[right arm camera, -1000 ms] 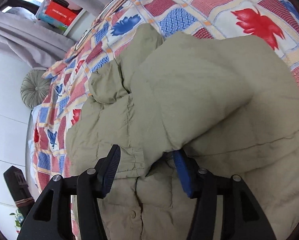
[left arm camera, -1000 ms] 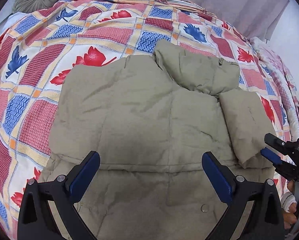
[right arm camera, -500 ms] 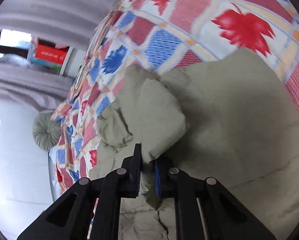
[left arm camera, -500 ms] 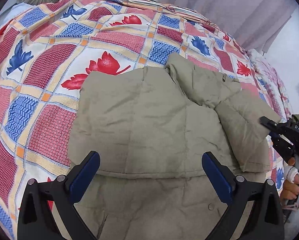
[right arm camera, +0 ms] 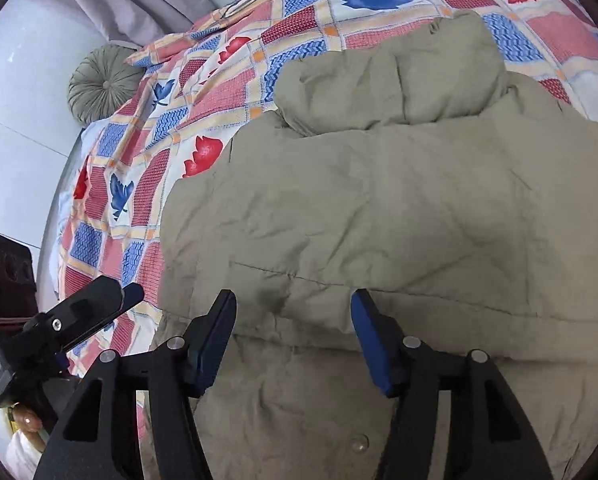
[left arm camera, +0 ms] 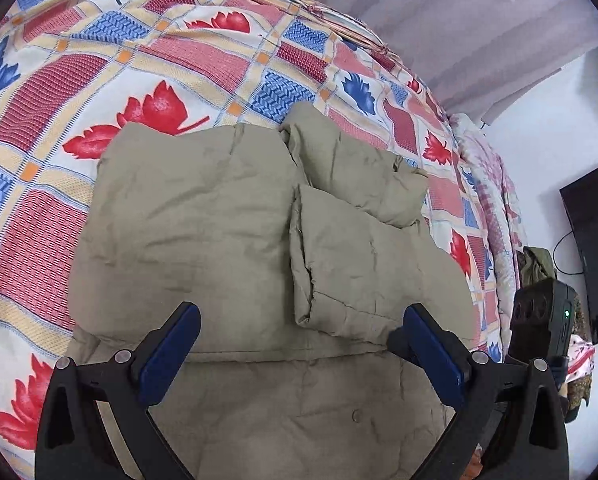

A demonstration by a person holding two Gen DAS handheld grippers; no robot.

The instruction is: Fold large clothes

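An olive puffer jacket (left arm camera: 187, 216) lies flat on the patterned bedspread (left arm camera: 159, 60), its hood (left arm camera: 351, 164) at the far end. One sleeve (left arm camera: 363, 264) lies folded across the jacket's body. My left gripper (left arm camera: 301, 320) hovers open over the jacket's near part, with nothing between its fingers. In the right wrist view the same jacket (right arm camera: 379, 208) fills the frame, hood (right arm camera: 399, 84) at the top. My right gripper (right arm camera: 293, 300) hangs over the jacket with its jaws opening and the pads pressing on nothing. The left gripper (right arm camera: 99, 304) shows at that view's left edge.
A round grey cushion (right arm camera: 103, 84) sits at the head of the bed against the white wall. A dark screen (left arm camera: 595, 248) stands right of the bed, past its edge. Grey curtains (left arm camera: 459, 20) hang behind. A person's hand (right arm camera: 25, 424) shows at the lower left.
The right gripper closed on the sleeve, carried it over the jacket's body, then let go and drew back. The sleeve now lies folded on top. The left gripper swung slightly and stayed open.
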